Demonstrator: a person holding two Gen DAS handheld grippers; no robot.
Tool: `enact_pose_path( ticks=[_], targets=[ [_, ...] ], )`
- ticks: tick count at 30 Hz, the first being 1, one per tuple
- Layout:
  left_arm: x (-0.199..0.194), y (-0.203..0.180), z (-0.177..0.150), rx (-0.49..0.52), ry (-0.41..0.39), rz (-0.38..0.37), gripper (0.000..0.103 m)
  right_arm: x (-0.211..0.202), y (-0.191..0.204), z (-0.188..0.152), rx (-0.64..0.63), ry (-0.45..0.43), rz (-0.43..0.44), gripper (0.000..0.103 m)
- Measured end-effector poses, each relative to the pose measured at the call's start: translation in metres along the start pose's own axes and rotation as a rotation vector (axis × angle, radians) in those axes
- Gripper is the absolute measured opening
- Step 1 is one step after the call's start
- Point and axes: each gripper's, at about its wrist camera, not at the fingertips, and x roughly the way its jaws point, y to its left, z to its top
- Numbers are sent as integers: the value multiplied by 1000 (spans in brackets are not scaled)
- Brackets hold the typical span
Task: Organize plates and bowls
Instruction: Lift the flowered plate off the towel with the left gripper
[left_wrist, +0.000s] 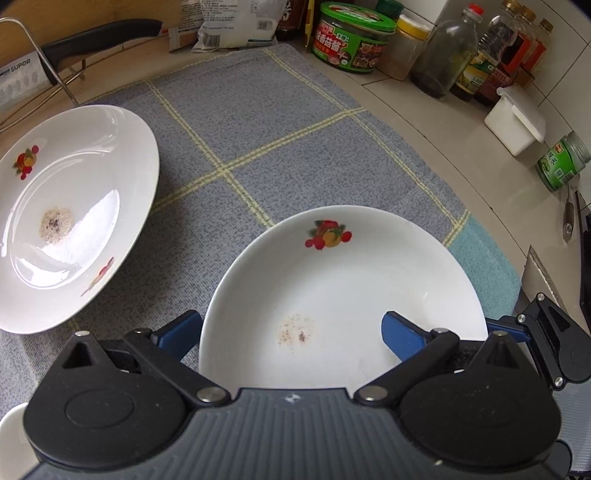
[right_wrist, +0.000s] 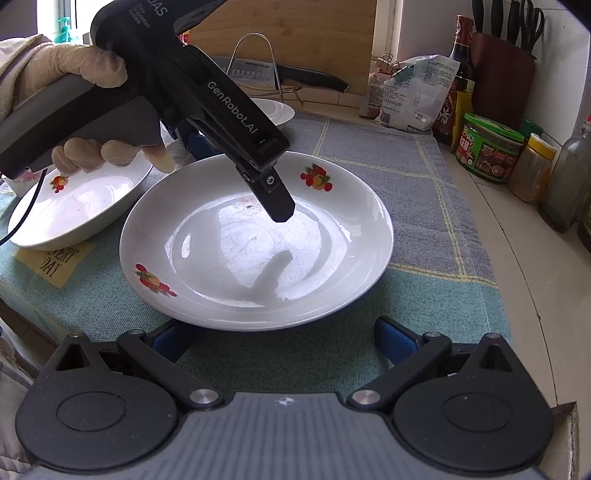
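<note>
On the checked cloth (right_wrist: 369, 147), the near plate (right_wrist: 258, 240) is lying flat, rim clear all round. Left gripper (left_wrist: 291, 332) is straddling its edge, jaws spread, one finger above the plate. Right gripper (right_wrist: 284, 339) is standing apart before it. Second plate (left_wrist: 70, 214) is sitting well leftward. Knife (right_wrist: 255, 68) reading "SUPOR".

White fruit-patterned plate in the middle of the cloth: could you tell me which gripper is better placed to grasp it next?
Probably the left gripper: its open fingers straddle the rim of the white fruit-patterned ceramic plate. The right gripper is open too, but its fingers lie short of the rim.
</note>
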Motion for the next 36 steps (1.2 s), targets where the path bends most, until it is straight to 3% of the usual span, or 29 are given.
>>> enact_pose_path(
  ticks=[13,16,29,36],
  targets=[
    [-1,-1,0,89,55,-53,102,1,1,-2,2,-14,-7,103],
    [-2,0,1,95,66,-96,102,1,1,-2,-1,-21,-3,103],
    [2,4,8,110,95,-135,102,5,1,-2,-45,-37,42,103],
    [-1,7,9,125,101,-145,93,7,2,2,-75,-28,62,103]
  ],
)
